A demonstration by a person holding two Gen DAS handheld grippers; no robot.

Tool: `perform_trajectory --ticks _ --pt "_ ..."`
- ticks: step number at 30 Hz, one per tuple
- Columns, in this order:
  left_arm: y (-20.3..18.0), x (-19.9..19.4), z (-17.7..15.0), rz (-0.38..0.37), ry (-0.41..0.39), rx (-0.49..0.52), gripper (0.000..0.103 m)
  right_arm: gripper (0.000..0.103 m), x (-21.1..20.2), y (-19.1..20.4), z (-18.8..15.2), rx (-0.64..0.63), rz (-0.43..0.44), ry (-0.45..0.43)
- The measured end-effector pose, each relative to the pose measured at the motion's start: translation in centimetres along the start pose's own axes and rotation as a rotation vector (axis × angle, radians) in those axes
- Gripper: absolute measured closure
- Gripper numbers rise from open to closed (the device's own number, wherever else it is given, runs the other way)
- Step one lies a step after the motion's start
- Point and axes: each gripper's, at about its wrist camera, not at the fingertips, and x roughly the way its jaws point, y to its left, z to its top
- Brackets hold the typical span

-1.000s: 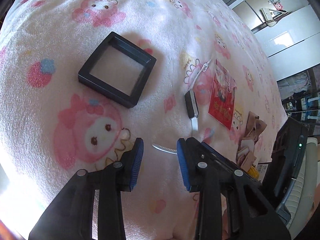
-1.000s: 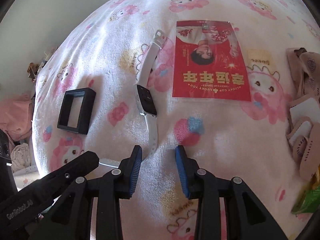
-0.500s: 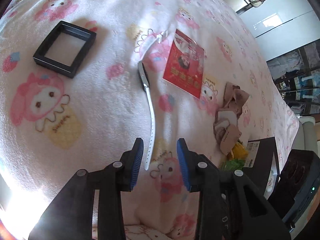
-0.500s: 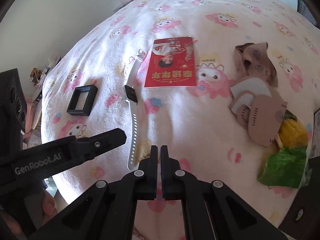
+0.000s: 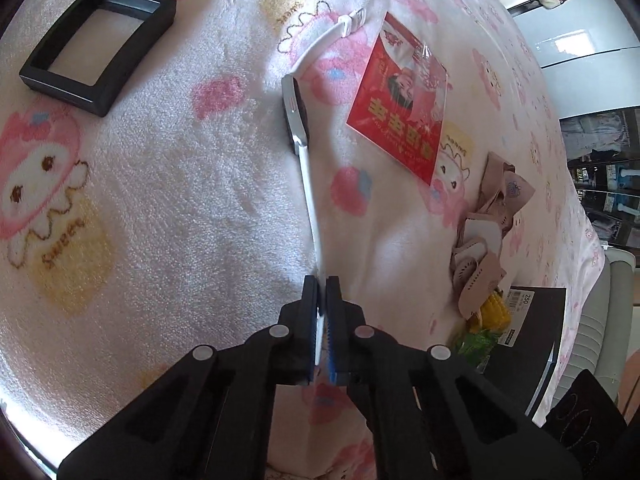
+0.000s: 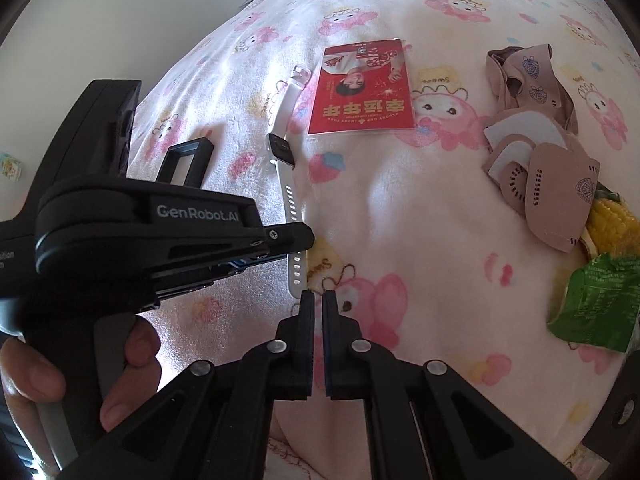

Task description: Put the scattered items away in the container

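A white-strapped smartwatch [image 5: 304,152] lies stretched on the pink cartoon blanket [image 5: 160,200]. My left gripper [image 5: 322,284] is shut on the near end of its strap; the right wrist view shows that gripper [image 6: 298,242] clamping the strap of the watch [image 6: 286,168] from the left. My right gripper [image 6: 315,298] is shut and empty, just behind the strap's tip. A red card [image 5: 404,120], tan masks [image 5: 480,236], a corn cob [image 5: 494,312] and a green wrapper [image 6: 592,300] lie scattered to the right.
A black square frame [image 5: 100,44] lies at the far left of the blanket. A black box with a label [image 5: 532,332] sits at the blanket's right edge. A wall [image 6: 120,8] stands behind the bed on the left.
My left gripper moved in and shut on the watch strap's end. My right gripper shut one second to half a second ago and has stayed shut, having pulled back from the watch.
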Motion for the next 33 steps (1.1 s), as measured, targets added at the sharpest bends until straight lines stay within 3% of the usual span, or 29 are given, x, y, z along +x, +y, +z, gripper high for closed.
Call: perform_trajectory --ticks 11,20,25,30,31,33 --pt "-5.6 1.5 -6.0 -0.086 0.067 0.147 0.102 0.099 -2.9 -4.1 -2.5 0.06 -0.098 -0.019" --pt "-10.8 3.4 -14.8 -0.167 0.204 0.36 0.102 0.096 -10.0 -9.2 -11.2 0.277 -0.166 -0.103" --pt "-13.5 5.1 -19.2 -0.147 0.222 0.462 0.1 0.096 -11.7 -11.9 -14.8 0.36 -0.245 -0.128" --pt "-14.1 4.6 -19.2 -0.116 0.22 0.504 0.087 0.096 -12.5 -13.5 -17.0 0.419 -0.197 -0.14" --pt "-13.9 4.2 -18.9 -0.13 0.233 0.511 0.08 0.096 -12.7 -13.6 -17.2 0.422 -0.17 -0.149" --pt "-13.1 3.0 -18.2 -0.168 0.251 0.512 0.075 0.096 -12.6 -13.8 -17.5 0.444 -0.071 -0.163"
